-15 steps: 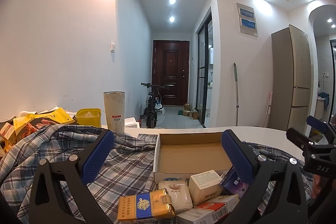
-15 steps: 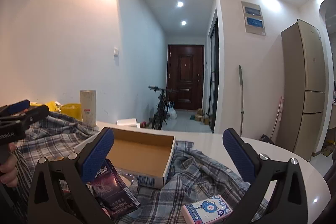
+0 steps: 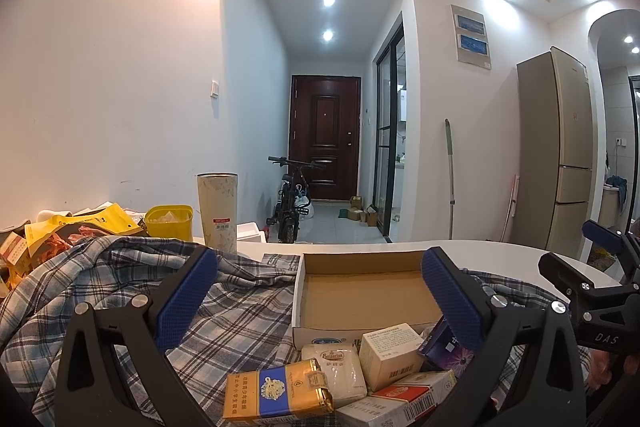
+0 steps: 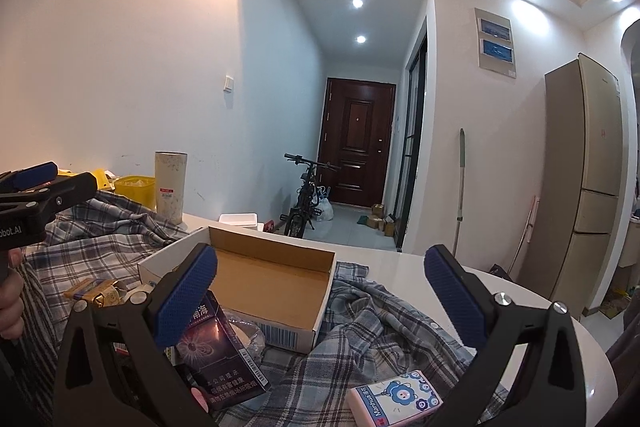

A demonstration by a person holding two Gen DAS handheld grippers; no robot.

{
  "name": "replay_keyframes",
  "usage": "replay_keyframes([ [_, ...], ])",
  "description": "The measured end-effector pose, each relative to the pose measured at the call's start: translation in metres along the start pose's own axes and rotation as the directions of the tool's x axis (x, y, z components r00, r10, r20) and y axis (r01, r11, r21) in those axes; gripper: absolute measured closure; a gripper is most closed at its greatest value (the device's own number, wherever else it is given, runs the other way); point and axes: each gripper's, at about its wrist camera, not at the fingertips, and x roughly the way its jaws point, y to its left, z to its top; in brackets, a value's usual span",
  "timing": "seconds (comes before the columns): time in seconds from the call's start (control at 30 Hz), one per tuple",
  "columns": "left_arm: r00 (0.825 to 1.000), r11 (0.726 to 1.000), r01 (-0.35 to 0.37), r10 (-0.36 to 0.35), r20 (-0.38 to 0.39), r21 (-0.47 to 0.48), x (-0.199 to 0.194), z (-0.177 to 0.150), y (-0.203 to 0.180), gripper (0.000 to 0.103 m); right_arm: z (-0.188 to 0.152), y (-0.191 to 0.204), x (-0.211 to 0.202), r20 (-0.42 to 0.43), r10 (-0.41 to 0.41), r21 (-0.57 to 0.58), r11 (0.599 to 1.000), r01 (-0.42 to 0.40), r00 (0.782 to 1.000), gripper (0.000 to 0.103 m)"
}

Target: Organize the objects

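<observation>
Hovering with fingers spread and empty, the left gripper (image 3: 320,301) sits nearest the gold-and-blue cigarette pack (image 3: 276,393), lying crosswise below; right gripper (image 4: 320,301) likewise spread.

Matt cardboard box (image 3: 362,301), plaid cloth (image 3: 240,311)

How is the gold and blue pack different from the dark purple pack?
The gold and blue pack lies flat on the plaid shirt; the dark purple pack stands tilted up. The gold one looks shiny with a blue band; the purple one is dark with a starburst picture. Both are small packs lying outside the open cardboard box.
</observation>
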Motion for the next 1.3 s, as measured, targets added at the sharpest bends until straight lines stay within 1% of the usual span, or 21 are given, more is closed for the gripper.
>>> replay_keyframes([
  [0.2, 1.0, 1.0, -0.001, 0.001, 0.0, -0.002, 0.0, 0.0, 0.001, 0.0, -0.001, 0.002, 0.003, -0.019, 0.031, -0.008, 0.999, -0.031, 0.999, 0.0],
  [0.53, 1.0, 1.0, -0.002, 0.002, -0.004, -0.002, 0.001, 0.0, 0.002, 0.0, -0.001, -0.003, 0.003, -0.021, 0.019, 0.013, 1.0, -0.019, 1.0, 0.0],
  [0.7, 1.0, 1.0, -0.006, 0.006, -0.016, -0.007, 0.003, 0.0, 0.002, 0.0, -0.001, 0.003, 0.006, -0.032, 0.021, -0.01, 1.0, -0.021, 0.999, 0.0],
  [0.77, 1.0, 1.0, -0.009, 0.008, -0.019, -0.01, 0.004, 0.0, 0.002, 0.0, 0.0, 0.001, 0.008, -0.067, 0.007, 0.002, 1.0, -0.007, 0.998, 0.0],
  [0.8, 1.0, 1.0, -0.006, 0.006, -0.01, -0.012, 0.002, 0.0, 0.003, 0.0, 0.001, -0.001, 0.009, -0.084, 0.013, 0.014, 1.0, -0.012, 0.996, 0.0],
  [0.87, 1.0, 1.0, 0.003, -0.003, -0.003, -0.005, 0.001, 0.001, 0.001, 0.0, 0.009, -0.004, 0.014, -0.129, 0.049, 0.03, 0.999, -0.046, 0.99, 0.0],
  [0.97, 1.0, 1.0, 0.011, -0.011, -0.002, 0.018, 0.001, 0.0, -0.004, 0.0, 0.028, -0.002, 0.027, -0.194, 0.096, 0.025, 0.995, -0.093, 0.976, 0.0],
  [1.0, 1.0, 1.0, 0.009, -0.009, 0.0, 0.021, 0.0, 0.0, -0.005, 0.0, 0.033, -0.002, 0.029, -0.192, 0.105, 0.023, 0.994, -0.103, 0.976, 0.0],
  [1.03, 1.0, 1.0, 0.007, -0.007, 0.004, 0.02, 0.0, 0.0, -0.005, 0.0, 0.035, -0.002, 0.029, -0.165, 0.108, 0.017, 0.994, -0.107, 0.98, 0.0],
  [1.1, 1.0, 1.0, 0.005, -0.005, 0.008, 0.012, -0.001, 0.0, -0.004, 0.0, 0.035, -0.001, 0.025, -0.094, 0.07, -0.009, 0.997, -0.072, 0.993, 0.0],
  [1.13, 1.0, 1.0, 0.004, -0.004, 0.006, 0.009, -0.001, 0.0, -0.003, 0.0, 0.032, -0.002, 0.022, -0.071, 0.055, -0.003, 0.998, -0.055, 0.996, 0.0],
  [1.23, 1.0, 1.0, 0.004, -0.004, -0.006, 0.007, 0.002, 0.0, -0.002, 0.0, 0.017, -0.016, 0.017, -0.047, 0.07, 0.096, 0.993, -0.065, 0.996, 0.0],
  [1.3, 1.0, 1.0, 0.006, -0.006, -0.015, 0.008, 0.004, 0.0, -0.003, 0.0, 0.007, -0.027, 0.022, -0.081, 0.088, 0.18, 0.981, -0.072, 0.993, 0.0],
])
